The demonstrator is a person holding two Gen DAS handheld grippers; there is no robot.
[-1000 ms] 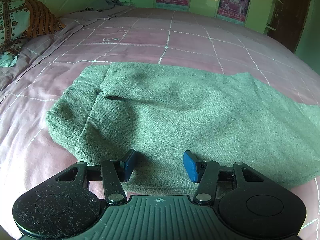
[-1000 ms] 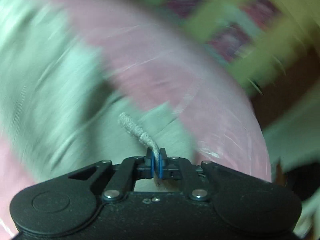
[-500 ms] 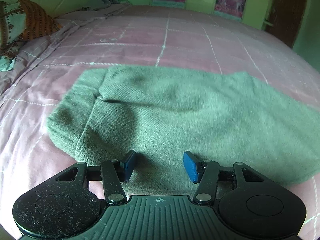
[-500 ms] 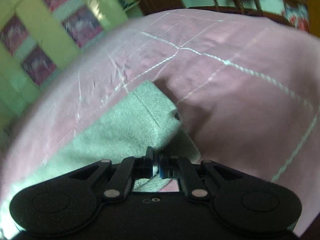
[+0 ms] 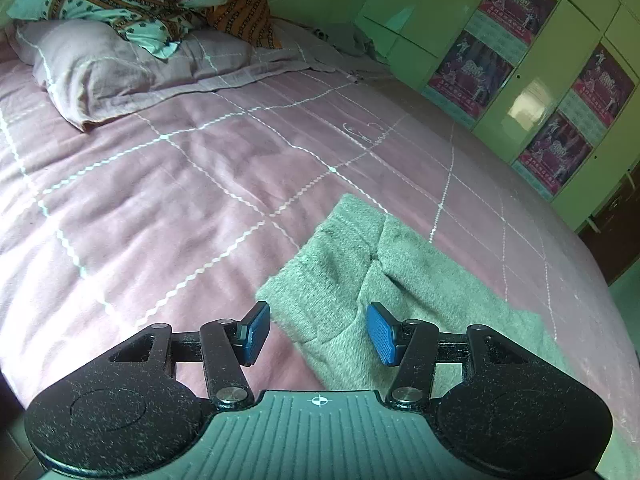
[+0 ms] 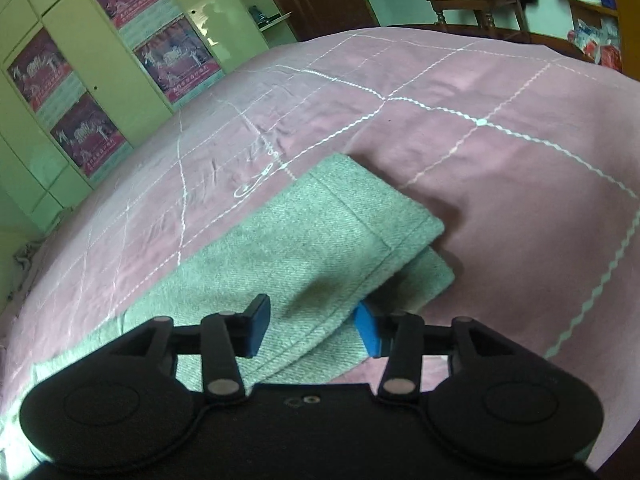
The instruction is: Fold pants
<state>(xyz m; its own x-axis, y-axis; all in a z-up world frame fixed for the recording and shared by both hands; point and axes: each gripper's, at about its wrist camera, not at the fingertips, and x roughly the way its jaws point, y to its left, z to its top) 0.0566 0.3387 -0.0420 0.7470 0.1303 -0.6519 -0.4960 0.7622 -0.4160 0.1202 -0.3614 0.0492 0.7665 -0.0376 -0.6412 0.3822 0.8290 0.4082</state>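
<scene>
Left wrist view: the left gripper (image 5: 318,333) is seen with its blue pads (image 5: 383,334) set apart, nothing pressed between them. It is held over the near corner of the pants (image 5: 372,276), a grey-green garment laid flat on the pink quilted bedspread (image 5: 160,208). A seam or fold line is noted running across the fabric just ahead of the pads. A pillow (image 5: 100,68) and a patterned cloth (image 5: 132,0) are recorded at the far end of the bed, well apart from the garment; green wardrobe doors (image 5: 552,92) with posters stand beyond.

Right wrist view: the right gripper (image 6: 310,326) is observed with its jaws opening. The folded end of the pants (image 6: 320,232) lies between the pads (two layers are visible, the upper hem offset from the lower), but no pad is seen pressing on it. A wooden stool (image 6: 476,8) is noted past the bed.
</scene>
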